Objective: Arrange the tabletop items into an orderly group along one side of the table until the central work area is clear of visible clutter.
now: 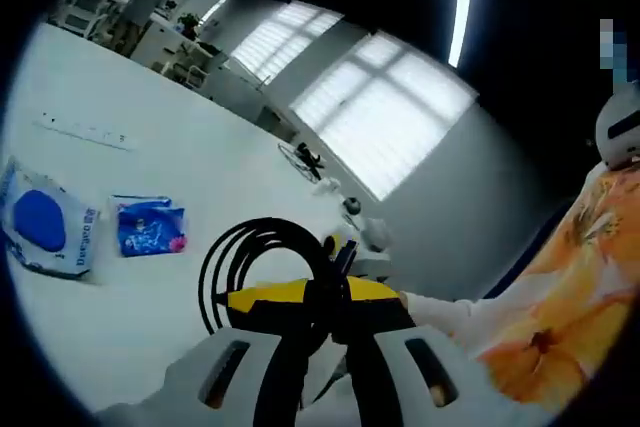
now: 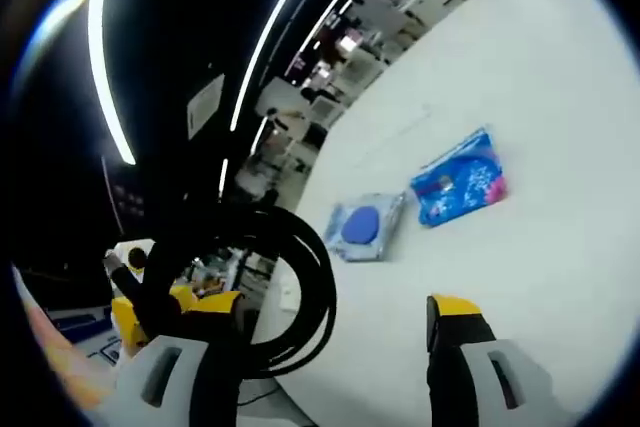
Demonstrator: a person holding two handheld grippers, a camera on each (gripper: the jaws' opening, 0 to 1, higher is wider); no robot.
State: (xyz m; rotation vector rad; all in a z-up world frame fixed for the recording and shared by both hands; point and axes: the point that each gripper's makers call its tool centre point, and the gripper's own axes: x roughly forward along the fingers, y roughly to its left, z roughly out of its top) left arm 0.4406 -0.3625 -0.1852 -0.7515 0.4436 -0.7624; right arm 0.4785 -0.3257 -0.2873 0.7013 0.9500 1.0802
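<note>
On the white table (image 1: 150, 137), going left to right in the left gripper view, a pack with a blue circle (image 1: 45, 222) lies just beside a blue packet (image 1: 150, 227), and a black cable coil (image 1: 262, 267) is next, to the right of the packet. The left gripper (image 1: 330, 347) has its jaws closed tight on the coil. In the right gripper view the coil (image 2: 300, 292) hangs at the left jaw of the right gripper (image 2: 320, 372), whose jaws are wide apart, and the pack (image 2: 362, 227) and the packet (image 2: 458, 179) lie on the table beyond it.
</note>
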